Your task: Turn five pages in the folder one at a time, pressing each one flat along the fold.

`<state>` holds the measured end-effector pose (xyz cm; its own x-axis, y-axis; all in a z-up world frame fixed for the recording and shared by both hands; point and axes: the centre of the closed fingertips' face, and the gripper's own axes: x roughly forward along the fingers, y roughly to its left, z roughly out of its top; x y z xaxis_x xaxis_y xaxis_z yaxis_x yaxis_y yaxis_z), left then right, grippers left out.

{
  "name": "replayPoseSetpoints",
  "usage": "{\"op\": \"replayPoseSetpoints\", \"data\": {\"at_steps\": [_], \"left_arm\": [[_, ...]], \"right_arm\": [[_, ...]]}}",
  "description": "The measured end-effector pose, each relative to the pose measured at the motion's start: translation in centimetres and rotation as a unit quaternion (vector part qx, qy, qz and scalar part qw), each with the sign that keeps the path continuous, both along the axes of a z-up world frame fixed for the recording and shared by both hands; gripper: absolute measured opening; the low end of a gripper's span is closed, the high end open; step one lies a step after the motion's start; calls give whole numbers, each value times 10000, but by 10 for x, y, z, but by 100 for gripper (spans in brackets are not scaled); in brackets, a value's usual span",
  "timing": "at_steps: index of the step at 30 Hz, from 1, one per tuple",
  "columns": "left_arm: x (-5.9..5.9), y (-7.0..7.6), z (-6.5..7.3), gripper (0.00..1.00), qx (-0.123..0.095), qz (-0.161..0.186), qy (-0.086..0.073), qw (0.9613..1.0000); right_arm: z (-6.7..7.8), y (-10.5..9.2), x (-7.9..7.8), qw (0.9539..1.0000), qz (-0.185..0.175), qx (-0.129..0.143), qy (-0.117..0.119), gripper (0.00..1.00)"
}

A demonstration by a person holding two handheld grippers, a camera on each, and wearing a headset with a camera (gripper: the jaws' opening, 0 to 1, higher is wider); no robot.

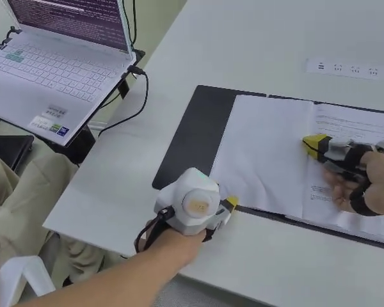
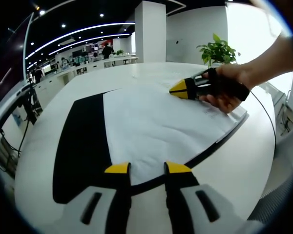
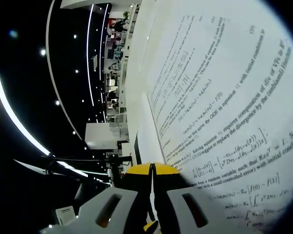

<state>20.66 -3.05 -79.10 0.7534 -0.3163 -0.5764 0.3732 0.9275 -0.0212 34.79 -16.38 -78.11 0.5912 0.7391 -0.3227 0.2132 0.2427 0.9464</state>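
Note:
The folder (image 1: 195,131) lies open on the white table, its black cover spread to the left. A blank white page (image 1: 265,157) lies turned over on the left half, and a printed page (image 1: 355,128) lies on the right half. My right gripper (image 1: 309,146) is shut, and its yellow tips rest on the paper at the fold between the two pages. The printed text (image 3: 219,112) looms close beside those tips (image 3: 151,168). My left gripper (image 1: 229,204) is open at the folder's near edge (image 2: 151,183), with nothing held. The right gripper (image 2: 178,88) also appears across the page.
An open laptop (image 1: 57,57) sits on a stand at the far left, with a black cable (image 1: 137,102) trailing off it. A white power strip (image 1: 352,69) lies beyond the folder. The table's near edge (image 1: 115,240) runs just under my left hand. A potted plant (image 2: 217,51) stands far behind.

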Motion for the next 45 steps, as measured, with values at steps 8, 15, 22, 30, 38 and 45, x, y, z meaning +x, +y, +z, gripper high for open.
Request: {"op": "replayPoseSetpoints", "data": {"at_steps": [8, 15, 22, 30, 38, 45], "left_arm": [[-1, -1, 2, 26, 20, -22, -8, 10000], [-1, -1, 2, 26, 15, -23, -10, 10000], [-2, -1, 3, 26, 1, -30, -25, 10000], [-2, -1, 2, 26, -4, -51, -29, 10000], [-2, -1, 2, 26, -12, -64, -40, 10000], [-2, -1, 3, 26, -31, -57, -67, 10000]], "right_arm": [[-3, 2, -30, 9997, 219, 48, 5, 0], [-3, 3, -50, 9995, 296, 45, 28, 0], [-4, 3, -64, 9996, 280, 48, 57, 0], [-12, 1, -77, 9994, 340, 27, 104, 0], [-9, 2, -98, 9991, 397, 21, 132, 0], [-5, 4, -118, 9990, 424, 29, 163, 0]]}}
